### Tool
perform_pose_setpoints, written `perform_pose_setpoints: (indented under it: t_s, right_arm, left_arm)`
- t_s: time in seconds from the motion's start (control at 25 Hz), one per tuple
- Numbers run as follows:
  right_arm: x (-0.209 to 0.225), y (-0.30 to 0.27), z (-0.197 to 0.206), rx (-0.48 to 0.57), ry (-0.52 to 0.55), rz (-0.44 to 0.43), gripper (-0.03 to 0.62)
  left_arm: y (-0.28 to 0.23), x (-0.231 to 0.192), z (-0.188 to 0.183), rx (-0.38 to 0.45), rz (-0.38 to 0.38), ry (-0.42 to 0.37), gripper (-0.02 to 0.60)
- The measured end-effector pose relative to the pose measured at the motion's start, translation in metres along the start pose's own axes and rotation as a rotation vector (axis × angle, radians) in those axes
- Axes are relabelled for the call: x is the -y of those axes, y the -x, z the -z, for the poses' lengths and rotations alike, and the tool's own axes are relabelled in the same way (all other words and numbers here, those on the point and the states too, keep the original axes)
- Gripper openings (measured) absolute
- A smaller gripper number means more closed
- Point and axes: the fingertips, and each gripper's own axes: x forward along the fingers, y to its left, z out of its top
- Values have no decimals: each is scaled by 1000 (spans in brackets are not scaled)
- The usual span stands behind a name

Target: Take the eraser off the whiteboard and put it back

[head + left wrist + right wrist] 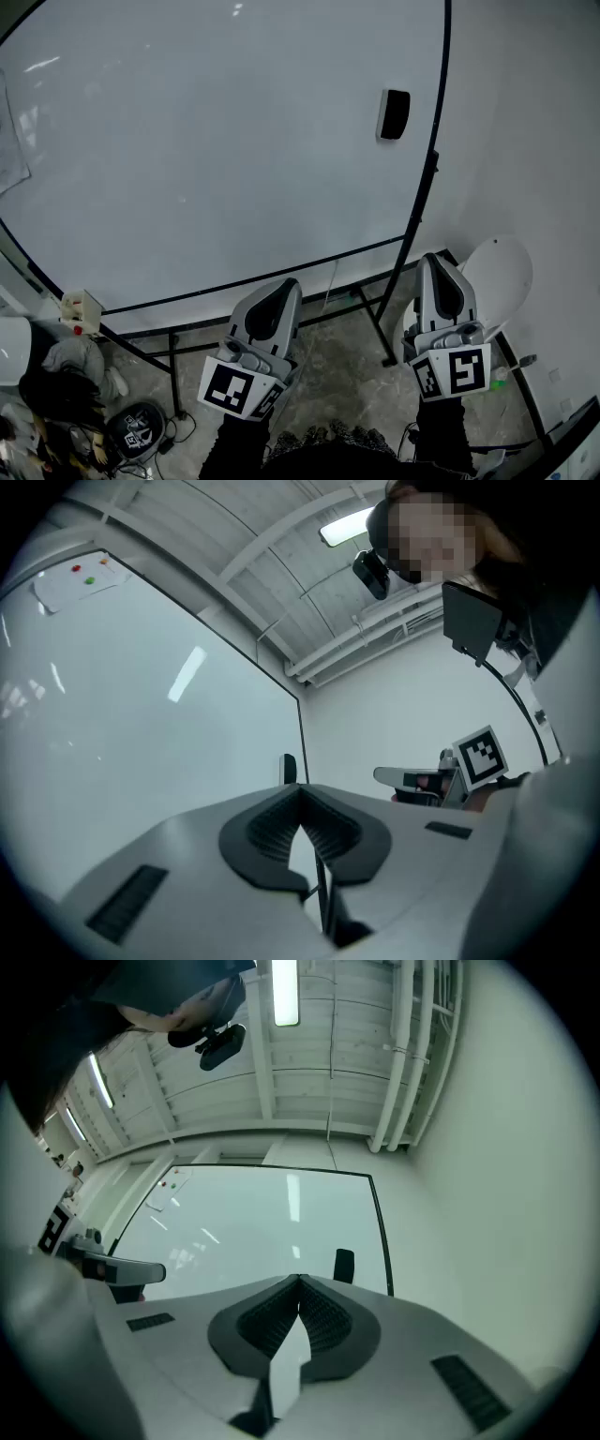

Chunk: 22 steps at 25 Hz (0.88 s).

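The black eraser (395,114) sticks to the whiteboard (206,159) high up, close to its right frame edge. My two grippers hang well below the board, side by side, both tilted up toward it. The left gripper (286,287) is shut with nothing between its jaws, and the right gripper (434,262) is likewise shut and empty. In the left gripper view the eraser (289,769) peeks just above the closed tips (300,790). In the right gripper view the eraser (344,1266) sits just right of the closed tips (300,1282), some way off.
The board's black stand legs (375,328) cross the floor between the grippers. A white round seat (502,267) stands at the right by the wall. A small box (81,309) and bags (56,394) clutter the lower left. A sheet with magnets (169,1190) hangs at the board's top left.
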Motion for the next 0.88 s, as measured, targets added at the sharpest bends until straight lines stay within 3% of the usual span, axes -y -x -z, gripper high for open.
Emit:
perform_pose_setpoints:
  t_s: [0.48,0.64,0.88]
  right_arm:
    - [-7,-35,14,-5,21,17,8]
    - [-10,-46,13,-9,118,-3,8]
    - [-1,-68,23,-11,158,-27,8]
  left_arm:
    - [-12,-36,15,-14,14,14,6]
    - [-24,-40,15,-10,20,15,6]
    - [-44,-48,19,-3,9,9,6]
